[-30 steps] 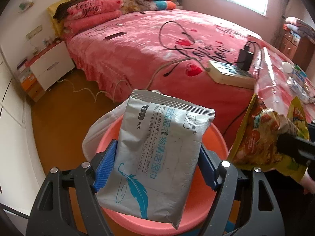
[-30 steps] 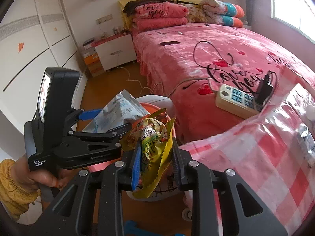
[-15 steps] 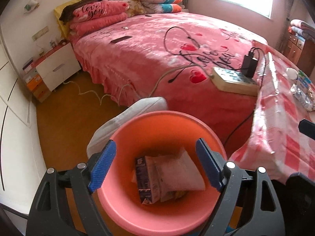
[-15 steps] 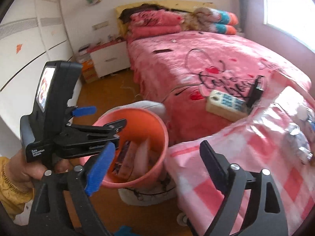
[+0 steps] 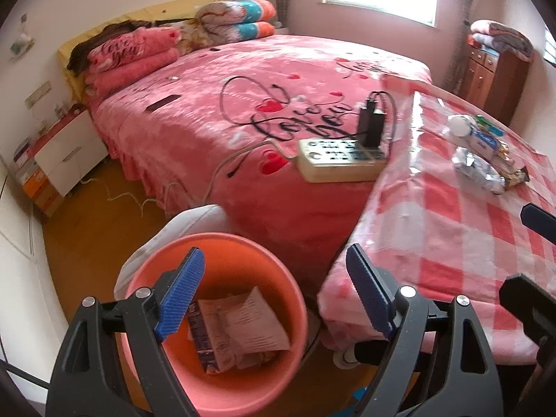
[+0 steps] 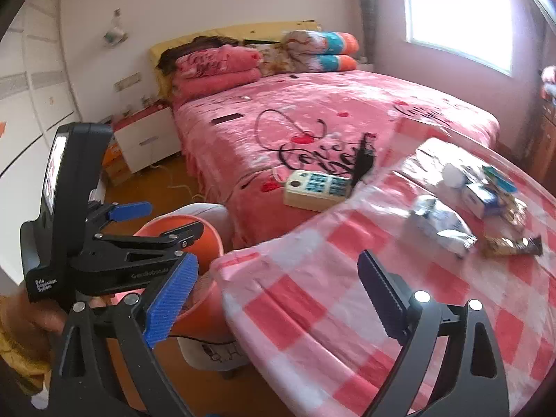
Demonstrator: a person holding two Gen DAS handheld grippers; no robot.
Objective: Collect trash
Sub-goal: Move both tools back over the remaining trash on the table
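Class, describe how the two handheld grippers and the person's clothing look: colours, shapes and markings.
The left gripper and the right gripper share one build: black plastic clamp arms with triangular cut-outs, silver rivets and ribbed blue pads. Seen from the right wrist, the left one has a black boxy handle with a small lit screen, white lettering and a blue lever. A mustard-yellow sleeve shows at that hand.

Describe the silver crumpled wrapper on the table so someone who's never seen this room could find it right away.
Start at the table with the pink checked cloth beside the bed. At its far side lies a small cluster of litter; the silver crumpled wrapper is its nearest, largest piece, shiny with blue print, left of the brown snack wrapper.
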